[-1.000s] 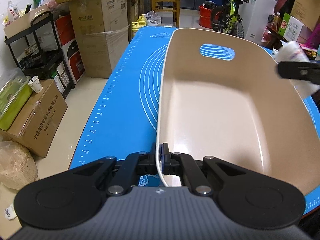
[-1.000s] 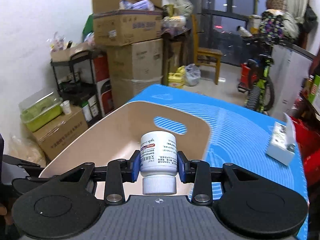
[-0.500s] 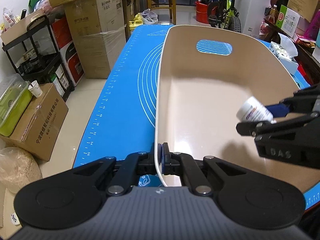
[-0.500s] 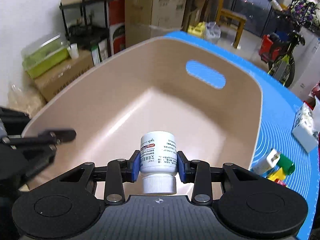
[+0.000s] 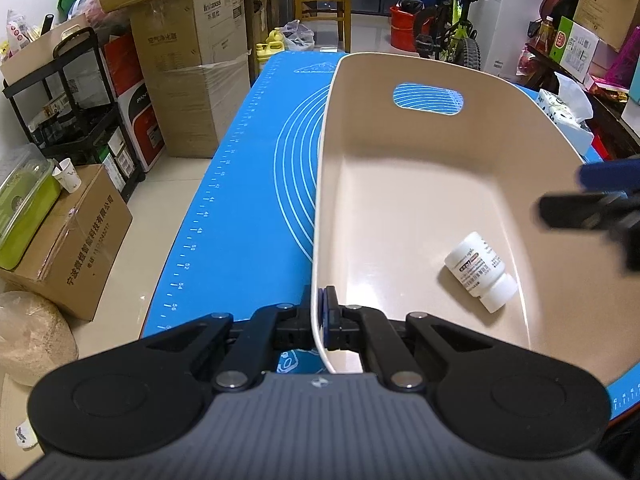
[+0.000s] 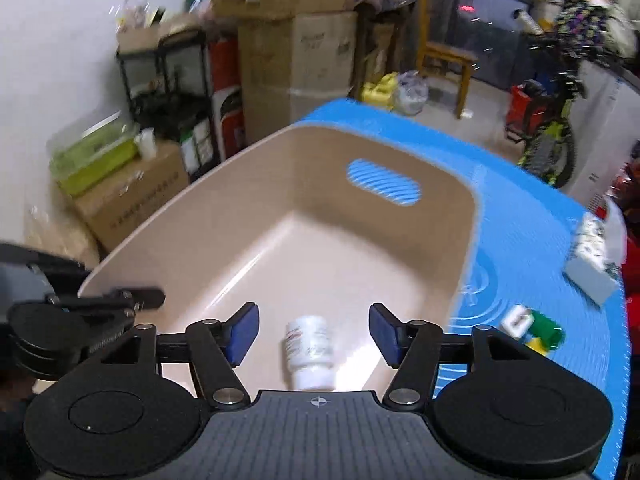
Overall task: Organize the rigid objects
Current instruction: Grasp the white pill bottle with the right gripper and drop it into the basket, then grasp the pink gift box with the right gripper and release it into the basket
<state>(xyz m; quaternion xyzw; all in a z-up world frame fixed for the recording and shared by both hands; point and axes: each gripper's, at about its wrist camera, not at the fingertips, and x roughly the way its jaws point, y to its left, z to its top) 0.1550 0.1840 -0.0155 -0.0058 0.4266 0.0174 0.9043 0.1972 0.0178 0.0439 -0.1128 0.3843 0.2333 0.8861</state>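
Observation:
A beige plastic basket (image 5: 400, 184) with a handle slot stands on the blue mat (image 5: 256, 184). My left gripper (image 5: 322, 318) is shut on the basket's near rim. A white pill bottle (image 5: 480, 270) lies on its side on the basket floor, near the right wall. It also shows in the right wrist view (image 6: 310, 350). My right gripper (image 6: 314, 332) is open and empty, above the bottle, over the basket (image 6: 280, 184). In the left wrist view it enters blurred from the right (image 5: 592, 200).
Small coloured blocks (image 6: 536, 328) and a tissue pack (image 6: 592, 260) lie on the mat right of the basket. Cardboard boxes (image 5: 192, 64), a black shelf cart (image 5: 76, 100) and a bicycle (image 5: 452, 36) stand on the floor beyond the table.
My right gripper carried the pill bottle over the basket, opened and let it go. The bottle now lies on the basket floor. My left gripper still holds the rim.

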